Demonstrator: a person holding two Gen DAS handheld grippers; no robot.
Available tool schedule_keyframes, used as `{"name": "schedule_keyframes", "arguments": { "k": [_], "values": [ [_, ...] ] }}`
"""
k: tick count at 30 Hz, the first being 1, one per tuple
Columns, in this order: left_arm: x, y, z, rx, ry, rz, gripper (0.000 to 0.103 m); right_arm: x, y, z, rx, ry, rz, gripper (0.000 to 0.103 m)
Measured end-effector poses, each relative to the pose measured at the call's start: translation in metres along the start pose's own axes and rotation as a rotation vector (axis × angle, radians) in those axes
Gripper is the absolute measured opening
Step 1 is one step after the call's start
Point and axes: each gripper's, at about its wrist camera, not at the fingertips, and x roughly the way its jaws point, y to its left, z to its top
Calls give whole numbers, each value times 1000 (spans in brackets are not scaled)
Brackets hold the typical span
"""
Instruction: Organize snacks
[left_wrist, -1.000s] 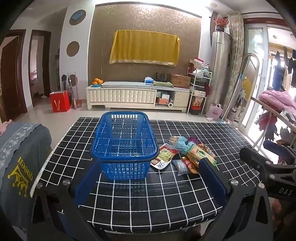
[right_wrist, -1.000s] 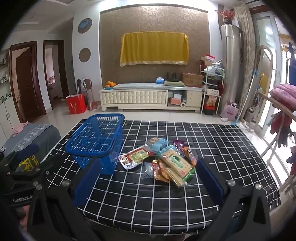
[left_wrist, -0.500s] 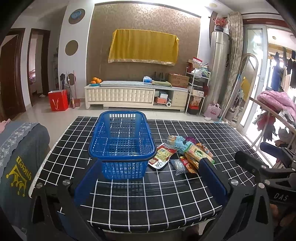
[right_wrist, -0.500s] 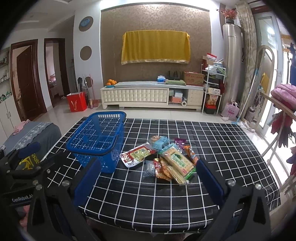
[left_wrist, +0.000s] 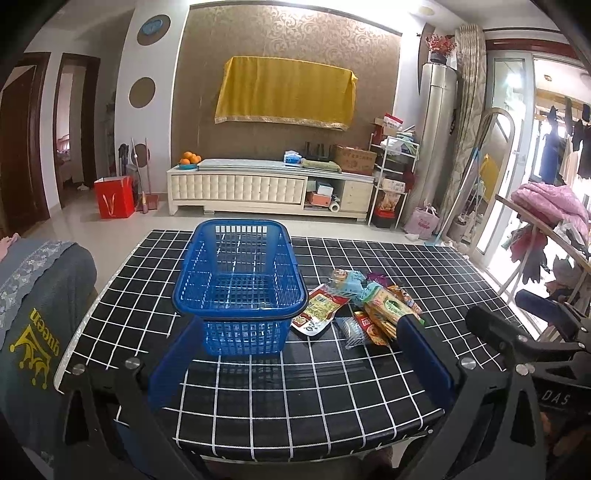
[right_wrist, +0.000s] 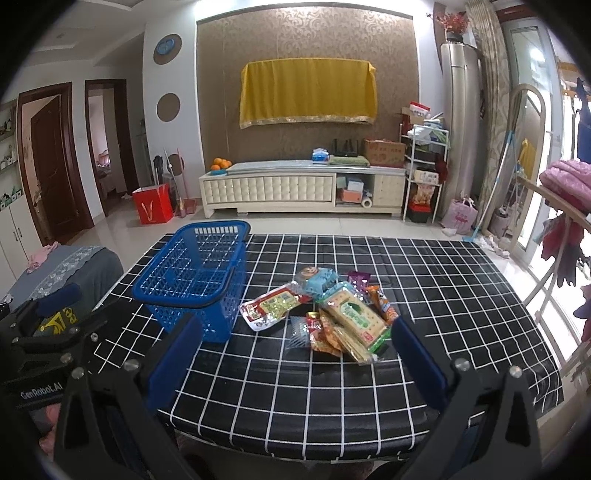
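Observation:
An empty blue plastic basket (left_wrist: 240, 284) stands on the black table with white grid lines (left_wrist: 295, 387); it also shows in the right wrist view (right_wrist: 195, 280). A pile of several snack packets (left_wrist: 365, 310) lies just right of it, also in the right wrist view (right_wrist: 332, 314), with a green cracker pack (right_wrist: 354, 317) on top. My left gripper (left_wrist: 299, 358) is open and empty, hovering over the table's near edge in front of the basket. My right gripper (right_wrist: 295, 358) is open and empty, in front of the snack pile.
A grey cushioned seat (left_wrist: 33, 314) stands left of the table. A clothes rack with pink bedding (left_wrist: 546, 199) is at the right. A white TV cabinet (left_wrist: 269, 188) and a red bag (left_wrist: 114, 195) stand by the far wall.
Both grippers have drifted slightly; the basket and snacks sit a little lower and closer in view. Nothing on the table has moved.

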Motion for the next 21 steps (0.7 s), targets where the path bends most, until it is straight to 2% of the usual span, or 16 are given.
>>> {"name": "schedule_keyframes", "arguments": {
  "k": [21],
  "values": [
    [1, 1, 1, 3, -1, 5, 103, -1, -1, -3, -1, 6, 10, 103]
  ]
}}
